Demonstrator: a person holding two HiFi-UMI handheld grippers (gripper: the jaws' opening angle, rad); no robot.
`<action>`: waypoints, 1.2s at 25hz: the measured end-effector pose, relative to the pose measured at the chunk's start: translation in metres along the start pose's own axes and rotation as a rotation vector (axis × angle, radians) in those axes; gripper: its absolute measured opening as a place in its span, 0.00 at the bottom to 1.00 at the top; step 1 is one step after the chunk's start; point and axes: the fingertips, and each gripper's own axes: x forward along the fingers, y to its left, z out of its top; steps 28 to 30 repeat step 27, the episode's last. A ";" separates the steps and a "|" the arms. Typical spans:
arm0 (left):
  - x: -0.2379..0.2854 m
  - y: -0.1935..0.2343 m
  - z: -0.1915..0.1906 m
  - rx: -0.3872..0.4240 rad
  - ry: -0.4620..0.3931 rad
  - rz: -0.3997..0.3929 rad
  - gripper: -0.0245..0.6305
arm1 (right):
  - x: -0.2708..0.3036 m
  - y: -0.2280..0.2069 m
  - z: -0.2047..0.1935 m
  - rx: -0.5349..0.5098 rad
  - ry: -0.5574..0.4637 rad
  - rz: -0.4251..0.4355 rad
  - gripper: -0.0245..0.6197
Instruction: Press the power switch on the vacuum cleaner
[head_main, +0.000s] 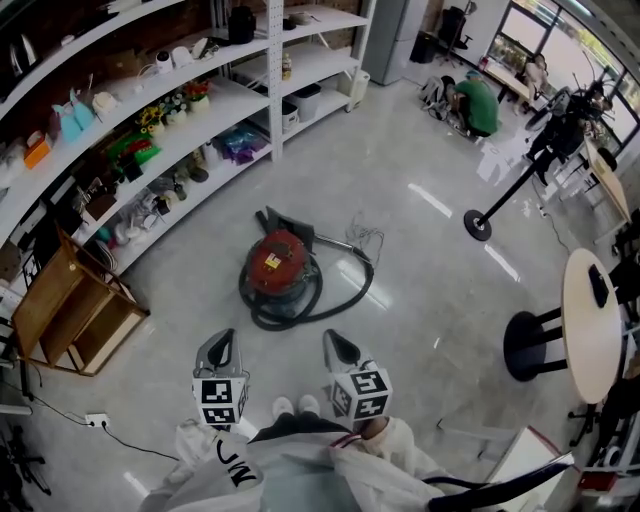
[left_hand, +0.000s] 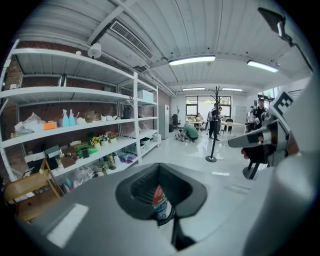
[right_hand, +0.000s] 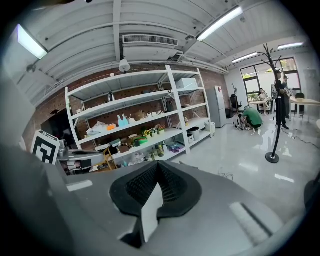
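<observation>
The vacuum cleaner (head_main: 278, 266) is a red canister with a black hose (head_main: 345, 298) coiled round it, standing on the shiny floor ahead of me. My left gripper (head_main: 218, 349) and right gripper (head_main: 340, 347) are held side by side near my body, well short of the vacuum, and both point toward it. Each has its jaws together with nothing held. In the left gripper view a sliver of the red vacuum cleaner (left_hand: 159, 201) shows through the slit of the left gripper (left_hand: 160, 184). The right gripper (right_hand: 156, 192) shows only pale floor through its slit. I cannot make out the power switch.
Long white shelves (head_main: 190, 130) full of goods run along the left. A wooden rack (head_main: 70, 310) stands at the near left, with a socket strip (head_main: 97, 420) on the floor. A stand's round base (head_main: 478, 224), a round table (head_main: 590, 325) and a crouching person (head_main: 478, 105) are to the right.
</observation>
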 end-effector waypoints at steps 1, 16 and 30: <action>0.001 -0.001 0.001 0.002 -0.002 0.000 0.04 | 0.000 -0.001 0.002 -0.007 -0.005 0.000 0.04; 0.014 -0.009 0.019 0.022 -0.028 0.000 0.04 | 0.005 -0.010 0.024 -0.029 -0.045 0.013 0.04; 0.013 -0.007 0.013 0.021 -0.015 0.005 0.04 | 0.007 -0.008 0.020 -0.024 -0.038 0.019 0.04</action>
